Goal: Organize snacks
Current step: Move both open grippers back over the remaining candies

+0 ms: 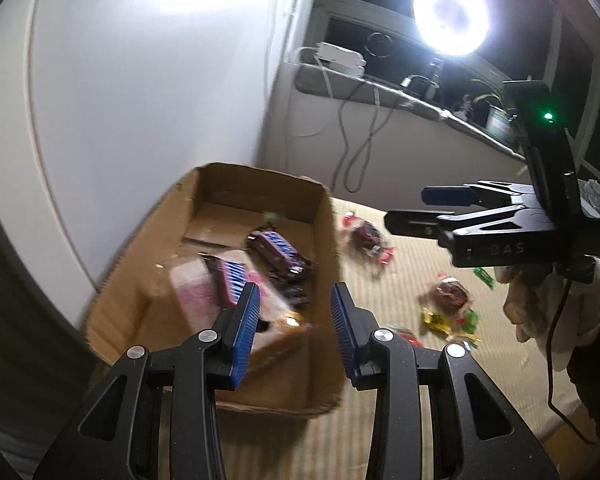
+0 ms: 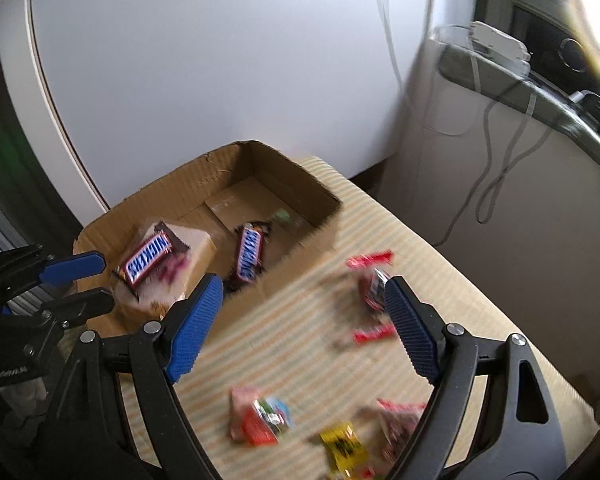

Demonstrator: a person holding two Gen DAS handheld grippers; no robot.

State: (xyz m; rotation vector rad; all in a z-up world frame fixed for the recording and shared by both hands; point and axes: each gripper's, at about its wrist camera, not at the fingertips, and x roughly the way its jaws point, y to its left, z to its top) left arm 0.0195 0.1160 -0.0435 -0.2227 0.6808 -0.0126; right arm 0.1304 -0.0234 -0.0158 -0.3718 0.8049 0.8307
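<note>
Your left gripper (image 1: 294,320) was hanging over the near end of the box (image 1: 324,280), fingers spread and nothing between them. The right gripper (image 2: 304,320) was spread wide too, also empty, up over the striped mat (image 2: 292,340) just right of the box. Inside the box you had two Snickers bars: one (image 2: 150,260) lying on a pinkish pack (image 2: 196,248) at the near-left end, the other (image 2: 250,258) flat on the box floor beside it, toward the middle. Something small and green (image 2: 284,216) sat deeper in the box, too blurry to name. The rest of the snacks were out on the mat, to the right of the box: a red-ended wrapper (image 2: 370,284) closest to the box's right wall, an orange and blue pack (image 2: 262,420) nearer to you, a yellow packet (image 2: 344,446) next to that, and a reddish bag (image 2: 400,424) just right of the yellow one. From the left camera, your right gripper (image 1: 408,208) showed up well to the right of the box, above those loose snacks, with your gloved hand (image 1: 556,312) behind it. Both views were pretty smeary.
</note>
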